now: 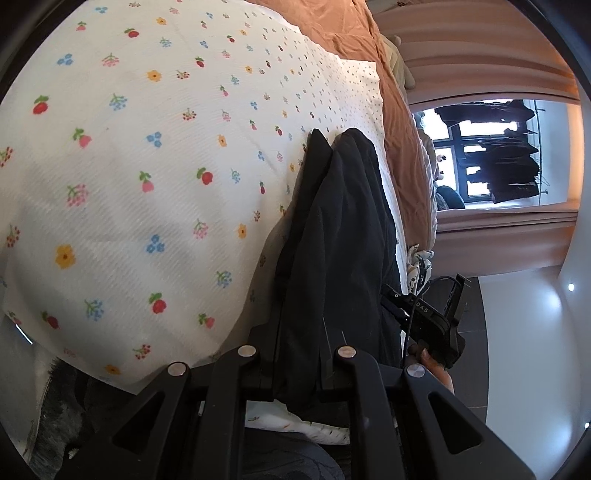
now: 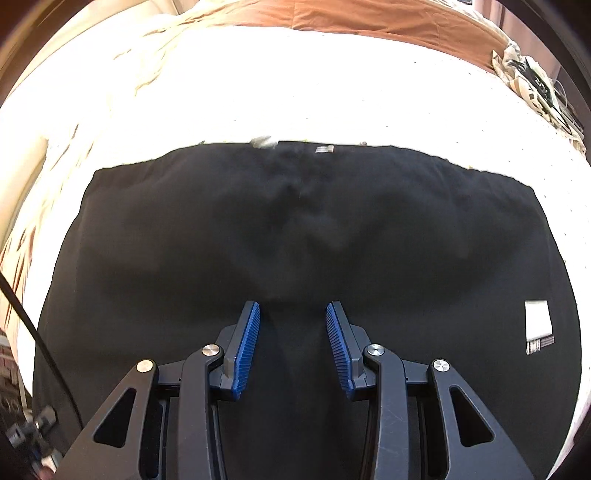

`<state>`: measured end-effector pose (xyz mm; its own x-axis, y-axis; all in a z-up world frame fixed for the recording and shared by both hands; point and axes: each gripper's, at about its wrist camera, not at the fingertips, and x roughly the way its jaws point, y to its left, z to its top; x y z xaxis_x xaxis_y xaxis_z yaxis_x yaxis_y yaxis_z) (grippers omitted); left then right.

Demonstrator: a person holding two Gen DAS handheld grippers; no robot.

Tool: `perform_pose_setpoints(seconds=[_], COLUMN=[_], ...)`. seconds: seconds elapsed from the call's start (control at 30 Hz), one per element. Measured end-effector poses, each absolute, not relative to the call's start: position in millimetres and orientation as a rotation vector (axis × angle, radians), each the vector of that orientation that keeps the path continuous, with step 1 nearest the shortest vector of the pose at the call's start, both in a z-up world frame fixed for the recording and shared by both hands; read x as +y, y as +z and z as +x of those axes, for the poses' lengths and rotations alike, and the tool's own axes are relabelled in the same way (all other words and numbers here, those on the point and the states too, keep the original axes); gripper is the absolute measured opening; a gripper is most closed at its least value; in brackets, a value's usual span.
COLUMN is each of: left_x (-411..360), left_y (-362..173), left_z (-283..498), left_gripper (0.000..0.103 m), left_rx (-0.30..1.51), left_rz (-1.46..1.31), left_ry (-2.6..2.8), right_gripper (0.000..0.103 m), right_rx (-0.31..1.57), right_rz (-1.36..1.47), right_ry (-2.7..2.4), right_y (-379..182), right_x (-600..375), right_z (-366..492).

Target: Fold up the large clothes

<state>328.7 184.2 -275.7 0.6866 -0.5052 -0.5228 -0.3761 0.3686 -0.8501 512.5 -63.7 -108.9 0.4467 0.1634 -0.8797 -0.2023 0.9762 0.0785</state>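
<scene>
Left wrist view: the left gripper (image 1: 334, 147) is clamped on a bunched fold of the black garment (image 1: 332, 240), its dark fingers (image 1: 317, 155) pressed together with the cloth running between them and spilling over both sides. The fabric hangs against a white bedsheet printed with small flowers (image 1: 147, 147), near that sheet's right-hand edge as the tilted camera frames it. Beyond the sheet lies a rust-orange duvet (image 1: 399, 140), and past it pinkish curtains (image 1: 480, 55) frame a bright window with dark clothes on a rack (image 1: 513, 151). At the lower right a hand (image 1: 436, 365) grips the handle of the right gripper (image 1: 432, 317) (only its body shows here, so its jaws cannot be read from this side).

Right wrist view: the right gripper (image 2: 293, 314) points down at the black garment (image 2: 295, 221), which is spread broad and nearly flat across the near part of the white bedsheet (image 2: 295, 85). Its blue ribbed pads (image 2: 247, 343) stand apart with cloth visible between them; the pads are not pressing on it. A white label (image 2: 538, 319) shows near the garment's right edge, a smaller tag (image 2: 325, 148) at its far edge. The orange duvet (image 2: 369, 18) lies along the bed's far side.
</scene>
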Motion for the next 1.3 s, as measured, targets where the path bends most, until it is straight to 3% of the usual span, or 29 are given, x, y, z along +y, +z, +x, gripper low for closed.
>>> perform_pose_setpoints(seconds=[0.27,0.4,0.87,1.3], left_x=[185,185,178,148], left_y=[-271,-263,-214,-163], left_z=[329,329,335,350], left_gripper=[0.014,0.014,0.014,0.014], left_rx=[0.861,0.843,0.752,0.718], left_rz=[-1.266,-1.270,-1.207,-1.108], left_ry=[-0.102,-0.125,-0.265,-0.362], right_gripper=[0.035,0.035,0.035,0.035], right_rx=[1.108,1.088,1.123,1.166], right_rz=[-0.027,-0.022,0.043,0.087], right_ry=[0.206,0.257,0.413,0.442], right_y=[-119,-90,-34,-70], right_x=[-55,-55,-117,-133], right_z=[574,567,445,379])
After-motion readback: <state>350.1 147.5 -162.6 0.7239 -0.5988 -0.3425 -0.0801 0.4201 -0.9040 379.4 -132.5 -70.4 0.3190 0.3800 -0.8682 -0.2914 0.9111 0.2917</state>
